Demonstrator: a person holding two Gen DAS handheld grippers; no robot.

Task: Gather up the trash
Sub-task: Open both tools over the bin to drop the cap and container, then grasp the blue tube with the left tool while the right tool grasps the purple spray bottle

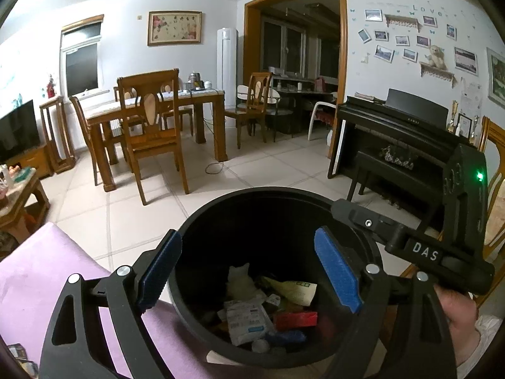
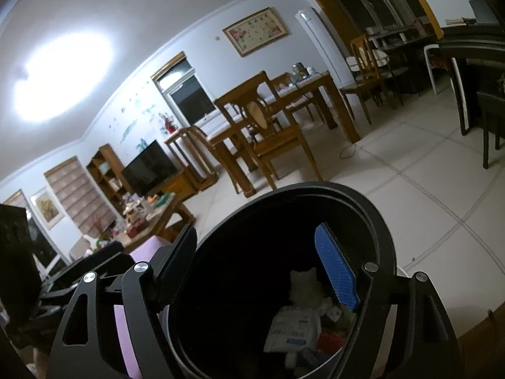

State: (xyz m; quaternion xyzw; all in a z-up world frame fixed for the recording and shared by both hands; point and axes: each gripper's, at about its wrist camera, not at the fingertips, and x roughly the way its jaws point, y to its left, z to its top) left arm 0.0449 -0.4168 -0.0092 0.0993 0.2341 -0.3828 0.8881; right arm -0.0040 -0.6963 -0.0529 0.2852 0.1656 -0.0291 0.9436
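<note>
Both grippers spread wide over the black trash bin [image 1: 221, 208], nothing gripped.

Left gripper [image 1: 249, 271] has its blue pads [image 1: 337, 271] apart above the bin mouth, empty between them; right gripper [image 2: 255, 271] likewise released, also seen in the left view at the bin's right rim (a hand [image 1: 457, 319] holds it). In the bin: a crumpled white tissue [image 1: 240, 281], a white printed pouch [image 1: 249, 319], a red box [image 1: 295, 319], yellowish paper [image 1: 293, 290]. The bin sits beside a purple cushion [image 1: 41, 278] on the tiled floor [image 1: 268, 164].
</note>
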